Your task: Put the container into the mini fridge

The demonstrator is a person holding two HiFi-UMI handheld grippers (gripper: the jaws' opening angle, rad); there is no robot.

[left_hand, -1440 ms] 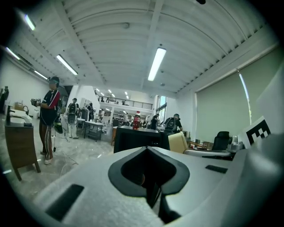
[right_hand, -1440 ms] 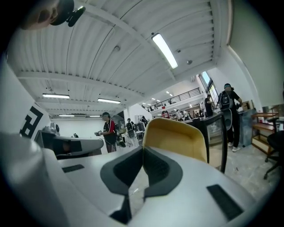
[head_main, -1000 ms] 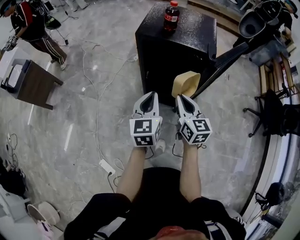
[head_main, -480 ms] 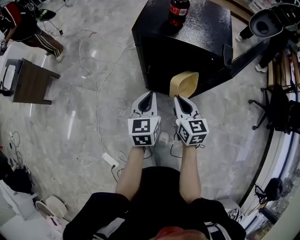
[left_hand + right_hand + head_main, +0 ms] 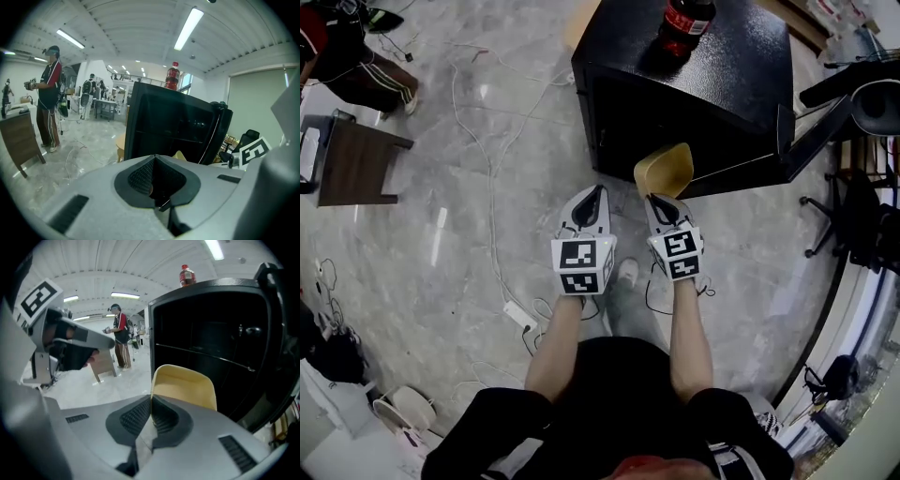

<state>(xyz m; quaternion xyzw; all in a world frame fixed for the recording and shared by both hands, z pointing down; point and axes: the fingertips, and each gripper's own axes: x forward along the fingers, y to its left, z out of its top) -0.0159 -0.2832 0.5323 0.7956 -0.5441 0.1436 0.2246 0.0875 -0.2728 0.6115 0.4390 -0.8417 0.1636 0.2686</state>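
Observation:
A black mini fridge (image 5: 628, 122) stands on the floor with its door (image 5: 787, 141) swung open to the right. Its dark inside (image 5: 211, 348) has a wire shelf. A cola bottle (image 5: 682, 19) stands on top. My right gripper (image 5: 659, 200) is shut on the rim of a beige container (image 5: 666, 169), held just in front of the opening. In the right gripper view the container (image 5: 185, 385) rises from between the pads. My left gripper (image 5: 593, 190) is level with it to the left, shut and empty, and faces the fridge (image 5: 168, 122).
A small brown table (image 5: 352, 164) and a person (image 5: 347, 66) are at the far left. White cables (image 5: 492, 234) and a power strip (image 5: 518, 319) lie on the marble floor. An office chair (image 5: 853, 225) stands right of the fridge door.
The fridge now sits closer and more centred. Both grippers have come up to it, the right one carrying the container nearer the opening. Neither gripper's jaws have changed.

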